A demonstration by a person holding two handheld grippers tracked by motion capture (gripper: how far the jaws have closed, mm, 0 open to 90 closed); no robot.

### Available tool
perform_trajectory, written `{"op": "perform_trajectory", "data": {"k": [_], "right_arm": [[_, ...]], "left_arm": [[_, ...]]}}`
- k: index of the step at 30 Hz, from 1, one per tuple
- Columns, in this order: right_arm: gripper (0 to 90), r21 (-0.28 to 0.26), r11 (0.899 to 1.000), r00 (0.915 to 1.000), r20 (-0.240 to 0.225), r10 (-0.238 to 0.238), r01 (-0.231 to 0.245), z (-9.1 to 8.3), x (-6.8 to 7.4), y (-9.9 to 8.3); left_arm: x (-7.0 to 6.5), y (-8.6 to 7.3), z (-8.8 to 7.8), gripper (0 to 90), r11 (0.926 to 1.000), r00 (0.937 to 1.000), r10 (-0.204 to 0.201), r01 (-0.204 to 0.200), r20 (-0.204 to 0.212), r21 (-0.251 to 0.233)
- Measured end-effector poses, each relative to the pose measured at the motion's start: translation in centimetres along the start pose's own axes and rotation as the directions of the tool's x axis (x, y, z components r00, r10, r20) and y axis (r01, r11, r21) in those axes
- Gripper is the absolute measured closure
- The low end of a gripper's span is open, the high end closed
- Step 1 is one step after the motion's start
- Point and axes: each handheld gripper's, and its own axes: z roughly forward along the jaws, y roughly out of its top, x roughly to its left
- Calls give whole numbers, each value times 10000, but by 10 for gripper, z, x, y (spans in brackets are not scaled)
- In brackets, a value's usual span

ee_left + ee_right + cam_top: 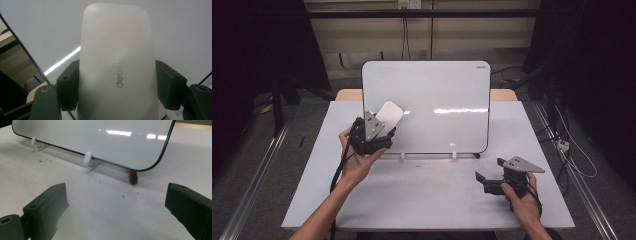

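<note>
My left fingers are clamped on both long sides of a whiteboard eraser, a pale, smooth, oblong block with rounded corners and a small grey brand word printed along its back. In the high view I see the left gripper holding that eraser up against the lower left part of the whiteboard, its flat face towards the board; whether it actually touches the surface I cannot tell. My right fingers stand wide apart with nothing between them, and the right gripper sits low over the counter near its right front, well apart from the eraser, pointing towards the board's lower right corner.

The whiteboard is a white panel with a thin dark edge and rounded corners, wiped clean, with ceiling lights glinting off it. It stands tilted back on small white clips, and a little red and black piece sits under its lower right corner. The counter is plain white, with a few dark specks and crumbs in front of the board. A strip of light wood shows behind the board at each side. Around it the room is dim: grey floor, metal rails down both sides, loose cables on the right, and a pale wall with a socket at the back.
</note>
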Motion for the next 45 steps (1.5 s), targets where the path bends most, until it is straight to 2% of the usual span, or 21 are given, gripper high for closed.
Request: {"op": "perform_trajectory", "data": {"k": [2, 8, 11, 15, 18, 21, 28, 32, 37, 42, 45], "right_arm": [[39, 9, 10000, 10000, -14, -10, 10, 2, 1, 1], [41, 101, 9999, 10000, -86, -47, 48, 8, 3, 3], [41, 87, 10000, 10000, -84, -44, 45, 8, 2, 3], [40, 93, 10000, 9999, -111, -8, 9, 7, 3, 3], [40, 90, 9999, 9999, -139, -69, 71, 6, 3, 2], [40, 86, 9999, 9998, -153, -121, 123, 6, 3, 2], [40, 57, 9999, 9999, -122, -93, 94, 4, 3, 2], [40, 28, 10000, 9999, -103, -62, 63, 3, 2, 1], [40, 20, 10000, 9999, -101, -89, 89, 1, 2, 1], [40, 9, 10000, 9999, -118, -90, 91, 1, 2, 1], [40, 26, 9999, 9999, -90, -99, 99, 2, 2, 1]], "left_arm": [[3, -5, -2, 308, 9998, 9999, 99, -98, -82, 170], [6, -19, 2, 308, 9987, 9998, 37, -28, -179, 502], [4, -25, 7, 308, 9970, 9996, 246, -233, -162, 742], [4, -30, 13, 308, 9953, 9993, 300, -279, -213, 928], [1, -33, 16, 309, 9954, 9989, 395, -372, -248, 885], [-3, -37, 20, 308, 9907, 9970, 734, -703, -227, 1167], [-7, -39, 28, 308, 9880, 9940, 1051, -1008, -312, 1171], [-10, -42, 33, 310, 9822, 9916, 1233, -1161, -402, 1476], [-11, -43, 34, 310, 9822, 9901, 1306, -1220, -522, 1429], [-11, -42, 34, 306, 9832, 9919, 1171, -1089, -487, 1464], [-10, -41, 32, 265, 9859, 9956, 878, -823, -317, 1458]]}}
